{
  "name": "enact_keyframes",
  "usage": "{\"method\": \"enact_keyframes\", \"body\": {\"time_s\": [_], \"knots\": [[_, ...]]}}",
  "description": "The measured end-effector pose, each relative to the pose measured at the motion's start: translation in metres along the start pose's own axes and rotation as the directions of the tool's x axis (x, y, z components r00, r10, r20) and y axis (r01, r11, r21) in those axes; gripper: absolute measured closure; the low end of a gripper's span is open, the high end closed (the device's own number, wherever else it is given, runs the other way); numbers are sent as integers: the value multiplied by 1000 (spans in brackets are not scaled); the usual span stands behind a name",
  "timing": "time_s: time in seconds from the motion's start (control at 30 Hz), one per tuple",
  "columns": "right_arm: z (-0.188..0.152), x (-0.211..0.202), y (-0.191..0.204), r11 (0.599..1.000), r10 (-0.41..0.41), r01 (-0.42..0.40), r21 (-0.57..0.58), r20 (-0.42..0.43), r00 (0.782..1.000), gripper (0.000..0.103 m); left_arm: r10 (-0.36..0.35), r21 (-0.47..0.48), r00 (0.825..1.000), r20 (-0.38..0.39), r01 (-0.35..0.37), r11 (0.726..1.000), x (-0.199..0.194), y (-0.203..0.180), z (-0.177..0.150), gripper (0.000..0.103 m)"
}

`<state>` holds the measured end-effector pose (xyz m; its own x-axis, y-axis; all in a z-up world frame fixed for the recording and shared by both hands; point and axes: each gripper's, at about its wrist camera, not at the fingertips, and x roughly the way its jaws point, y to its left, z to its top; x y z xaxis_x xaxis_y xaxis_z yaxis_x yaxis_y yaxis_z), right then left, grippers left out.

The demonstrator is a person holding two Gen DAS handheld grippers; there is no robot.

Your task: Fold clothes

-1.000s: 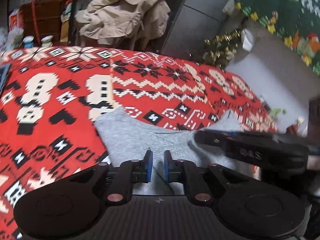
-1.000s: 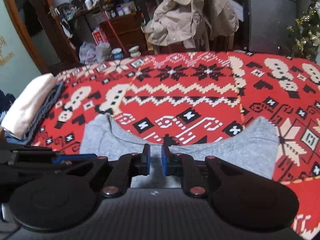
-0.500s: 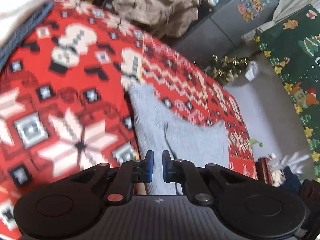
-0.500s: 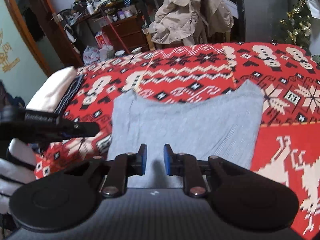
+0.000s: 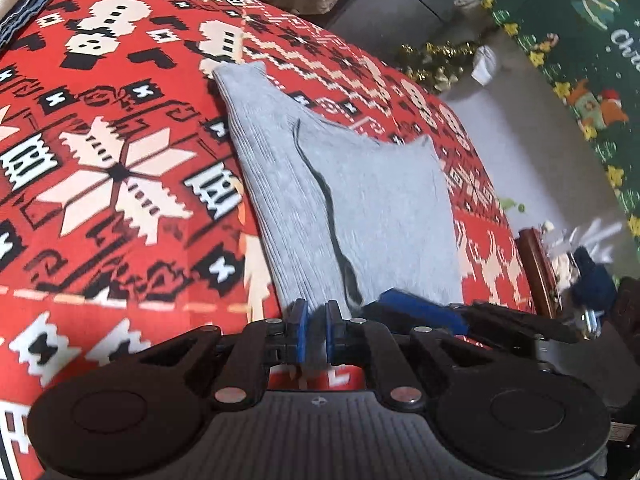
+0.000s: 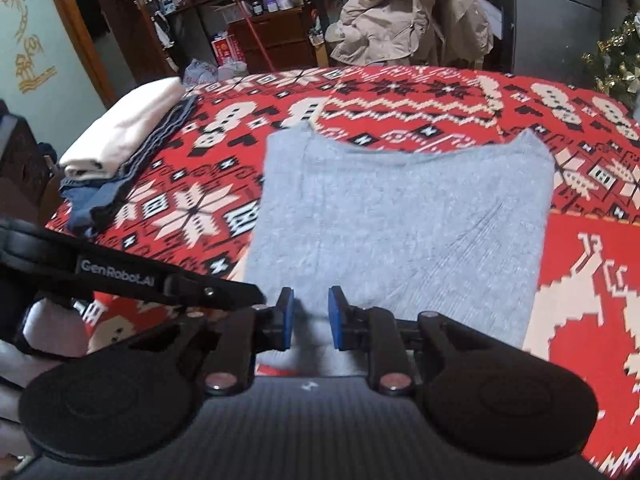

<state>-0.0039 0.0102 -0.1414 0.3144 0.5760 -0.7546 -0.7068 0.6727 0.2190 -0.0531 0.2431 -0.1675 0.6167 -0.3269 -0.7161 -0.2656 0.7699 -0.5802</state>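
Note:
A grey knit garment (image 6: 400, 220) lies flat, folded, on the red patterned tablecloth (image 6: 580, 280). In the left wrist view one layer of the grey garment (image 5: 380, 208) overlaps a ribbed layer beside it. My left gripper (image 5: 316, 334) is shut on the garment's near edge, with grey cloth pinched between its blue pads. Its black arm (image 6: 160, 280) enters the right wrist view from the left. My right gripper (image 6: 311, 320) is slightly open over the near edge, and grey cloth shows in the gap. One right blue pad (image 5: 420, 308) rests at the garment's near right corner.
A stack of folded white and dark blue clothes (image 6: 120, 140) sits at the table's left side. A beige coat (image 6: 408, 12) hangs over a chair behind the table. Gold tinsel (image 5: 436, 60) and a green Christmas cloth (image 5: 580, 40) lie beyond the right edge.
The garment has gone from bunched near the cameras to lying spread flat on the table. Both grippers pulled back to its near edge. The right gripper's jaws have widened a little.

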Motion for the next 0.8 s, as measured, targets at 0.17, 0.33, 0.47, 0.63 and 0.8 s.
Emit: {"method": "enact_keyframes", "body": {"time_s": [0.17,0.33,0.47,0.63,0.8], "knots": [[-13,-5,4,1000,-1,1,-2,-12,1000,82,24,41,1000,-17,-23,999,-3,-4,-11,95],[-13,-25,-5,1000,-16,16,27,26,1000,82,68,32,997,21,-69,997,4,-4,4,82],[-6,-38,-22,997,-53,50,59,57,997,81,107,18,993,57,-108,994,11,-3,20,78],[3,-47,-50,991,-109,102,89,79,991,80,155,-2,983,101,-156,988,20,-2,40,79],[9,-49,-72,984,-134,122,130,96,986,80,212,5,968,137,-214,977,30,-6,55,85]]}}
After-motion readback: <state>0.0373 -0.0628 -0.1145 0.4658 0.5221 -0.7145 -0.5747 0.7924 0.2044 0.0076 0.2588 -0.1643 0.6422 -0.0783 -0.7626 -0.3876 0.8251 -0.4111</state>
